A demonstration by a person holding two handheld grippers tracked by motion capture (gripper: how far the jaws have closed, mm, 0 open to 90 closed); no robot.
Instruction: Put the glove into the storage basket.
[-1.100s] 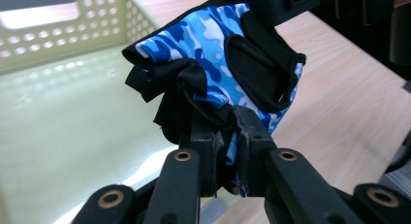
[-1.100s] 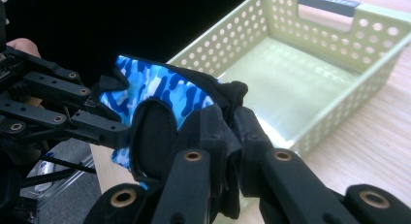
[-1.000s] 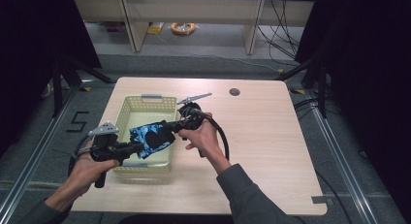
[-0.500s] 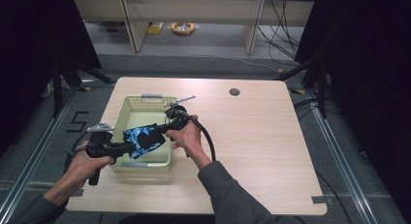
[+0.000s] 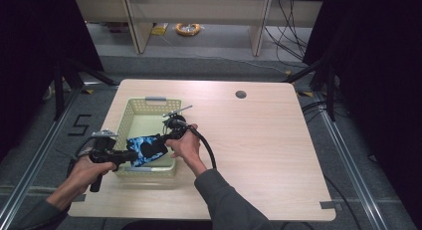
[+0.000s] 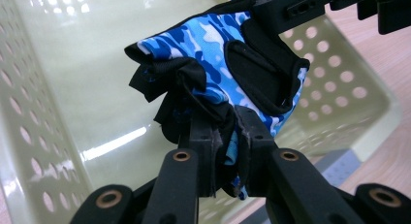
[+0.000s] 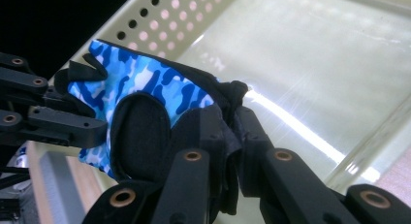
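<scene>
A blue camouflage glove (image 5: 146, 149) with black palm pads hangs over the near part of a pale green perforated basket (image 5: 130, 115). My left gripper (image 5: 130, 155) is shut on one end of the glove (image 6: 213, 83), seen pinched between its jaws in the left gripper view. My right gripper (image 5: 161, 138) is shut on the other end of the glove (image 7: 145, 93), coming in from the right. In the right gripper view the left gripper (image 7: 104, 129) holds the glove's far edge. The glove is held between the two grippers above the basket floor (image 7: 310, 64).
The basket stands on the left half of a light wooden table (image 5: 259, 140). A dark round grommet (image 5: 241, 94) lies at the table's back right. A black cable (image 5: 206, 145) loops from the right gripper over the tabletop. Floor and shelving lie beyond the far edge.
Both grippers and the glove have shifted left and toward the near side of the basket. The glove stays held at both ends.
</scene>
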